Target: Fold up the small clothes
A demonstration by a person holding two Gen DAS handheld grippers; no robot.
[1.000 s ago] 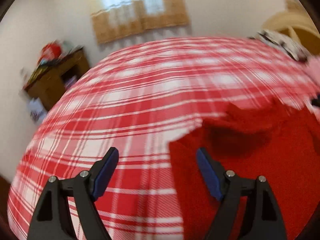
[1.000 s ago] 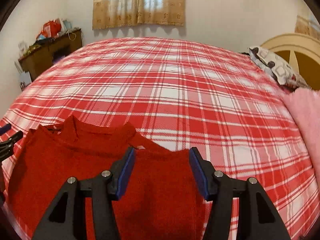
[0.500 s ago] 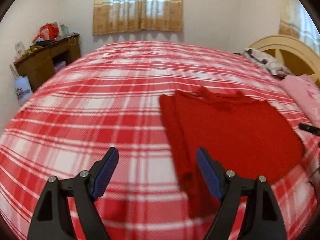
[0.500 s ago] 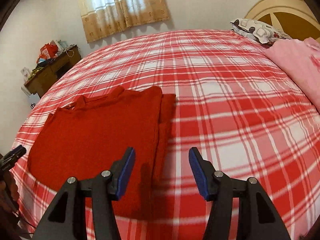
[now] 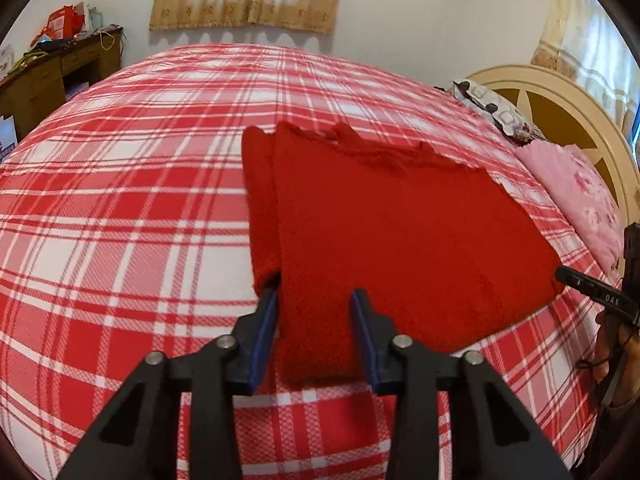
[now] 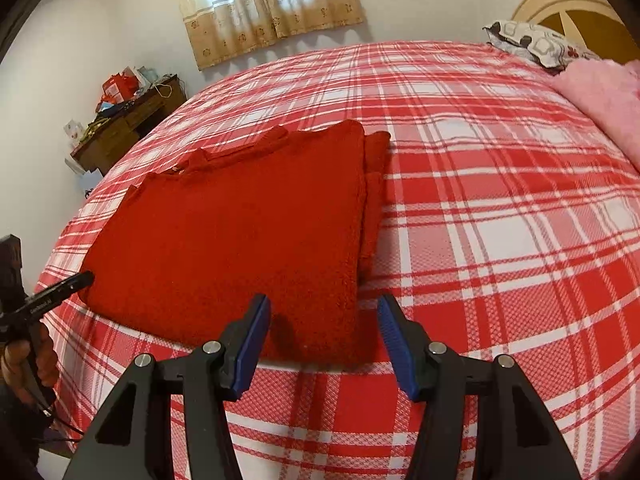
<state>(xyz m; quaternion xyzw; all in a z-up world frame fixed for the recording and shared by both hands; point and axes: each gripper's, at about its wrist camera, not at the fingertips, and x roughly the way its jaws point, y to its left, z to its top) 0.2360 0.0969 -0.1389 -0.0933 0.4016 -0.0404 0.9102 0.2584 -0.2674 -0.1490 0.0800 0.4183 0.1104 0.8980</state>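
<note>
So far I count the side folds as done: the red sweater (image 5: 400, 232) lies flat on the plaid bedspread (image 5: 120, 208) in the middle of the left wrist view, trimmed to a long rectangle with a sleeve tucked along its left edge and the collar pointing toward the top of the frame. In the right wrist view the same garment fills the centre-left, its folded sleeve strip running down its right edge. My left gripper (image 5: 314, 334) sits at the lower centre of its frame with its jaws closing around the near left corner of the hem; the cloth is between the blue pads, though I cannot see them pinching it yet, since a sliver of gap shows on both sides. My right gripper (image 6: 324, 340) hovers at the lower centre of its view, jaws roughly half spread and holding nothing, with the near right corner of the hem lying between and just beyond the tips. What I judge is left: grip both near corners, carry the hem up to the collar for the crosswise fold, then set the bundle aside. A pink blanket (image 5: 576, 200) lies at the right edge, well apart.
</note>
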